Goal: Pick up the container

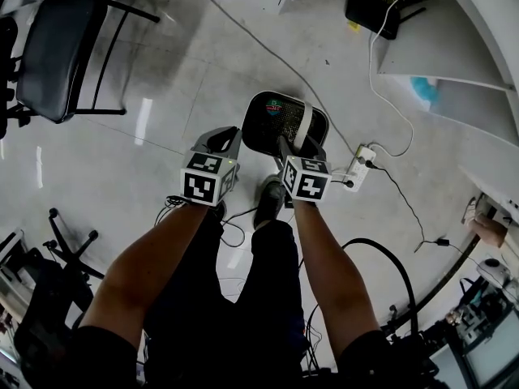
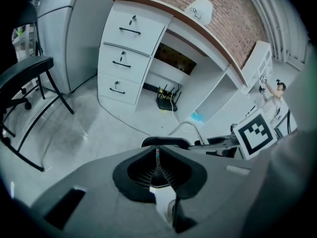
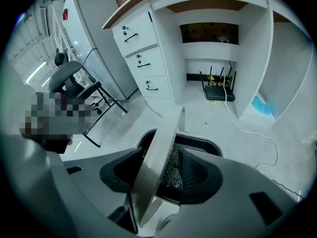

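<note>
A black mesh container (image 1: pixel 272 124) hangs just above the floor in front of the person's legs. It has a flat silver handle (image 1: pixel 302 128). My right gripper (image 1: pixel 296 146) is shut on that handle; in the right gripper view the silver handle (image 3: pixel 158 157) runs slanted between the jaws, with the container (image 3: pixel 198 145) below. My left gripper (image 1: pixel 225 136) is beside the container's left rim, apart from it. In the left gripper view the left gripper (image 2: pixel 157 167) has its ribbed pads closed together, holding nothing, and the container's rim (image 2: pixel 163 142) shows just beyond.
A black chair (image 1: pixel 49 55) stands at the left. A white power strip (image 1: pixel 361 162) with trailing cables lies right of the container. A white desk with drawers (image 2: pixel 124 58) and a router (image 2: pixel 166 100) under it stand ahead. An office chair base (image 1: pixel 69 245) is at the lower left.
</note>
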A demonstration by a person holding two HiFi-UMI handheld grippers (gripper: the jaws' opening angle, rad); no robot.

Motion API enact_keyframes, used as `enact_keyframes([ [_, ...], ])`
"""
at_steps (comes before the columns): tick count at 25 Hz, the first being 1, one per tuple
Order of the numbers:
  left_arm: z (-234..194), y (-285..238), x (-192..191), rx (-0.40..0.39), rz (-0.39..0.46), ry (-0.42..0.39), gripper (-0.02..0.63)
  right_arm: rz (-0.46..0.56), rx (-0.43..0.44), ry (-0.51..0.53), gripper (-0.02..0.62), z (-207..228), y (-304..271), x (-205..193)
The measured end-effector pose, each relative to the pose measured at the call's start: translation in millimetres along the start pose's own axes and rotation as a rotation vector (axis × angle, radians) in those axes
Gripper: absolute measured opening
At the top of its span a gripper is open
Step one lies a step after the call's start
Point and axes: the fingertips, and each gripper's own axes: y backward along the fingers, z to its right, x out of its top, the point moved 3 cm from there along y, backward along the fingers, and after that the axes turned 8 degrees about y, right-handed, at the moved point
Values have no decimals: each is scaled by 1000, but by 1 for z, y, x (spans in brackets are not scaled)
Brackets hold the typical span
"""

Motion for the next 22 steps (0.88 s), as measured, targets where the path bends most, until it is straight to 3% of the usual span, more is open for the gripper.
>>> enact_keyframes([
  [4,-4,-1,-2,7,-2,-1,25,12,-3,-13,173,3,-6,1],
  [7,-2,0,-5,3,1,-9,25,20,-18,-49,77,5,-7,1],
  [13,0,4,-12,9,-5,-88,25,-38,-111,-124,37,17,-6,-6],
  [16,1,12,-9,10,6,-108,25,-24,-95,-167,31,17,-4,-6],
  [22,-6,23,-1,21,32,-9,25,1,-103,-117,23,9,4,-5],
])
